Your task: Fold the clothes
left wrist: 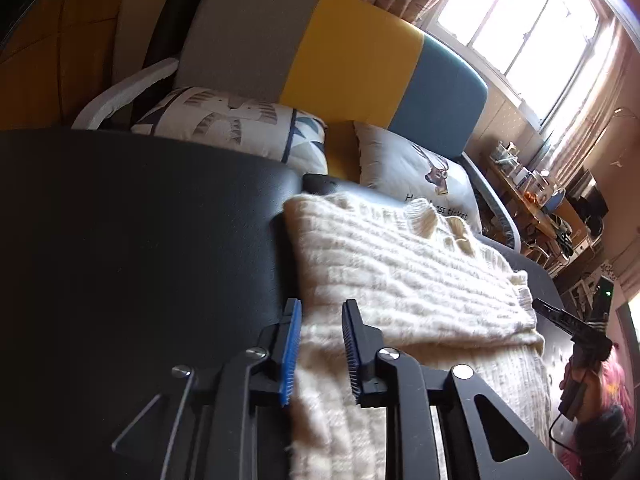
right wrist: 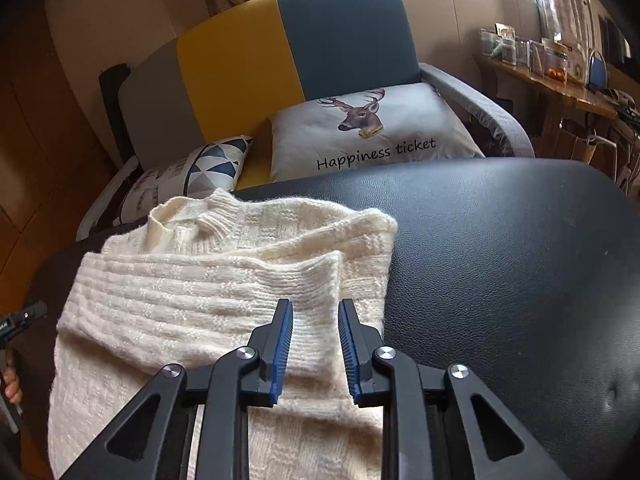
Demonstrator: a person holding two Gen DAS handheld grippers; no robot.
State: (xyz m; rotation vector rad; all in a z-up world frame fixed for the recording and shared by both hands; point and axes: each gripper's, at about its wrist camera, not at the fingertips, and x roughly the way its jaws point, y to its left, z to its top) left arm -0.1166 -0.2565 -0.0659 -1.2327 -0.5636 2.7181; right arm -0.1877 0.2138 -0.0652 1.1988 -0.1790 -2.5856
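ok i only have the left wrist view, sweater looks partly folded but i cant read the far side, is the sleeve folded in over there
Observer: Yes. In the right wrist view a ribbed sleeve lies folded across the sweater.
Operator: is the right gripper holding it
Observer: No. The right gripper is open, its jaws either side of the sleeve's cuff end with a gap showing.
Operator: collar which way
Observer: The collar points away, towards the sofa cushions.
Operator: room on that side
Observer: Yes, bare black table lies right of the sweater.
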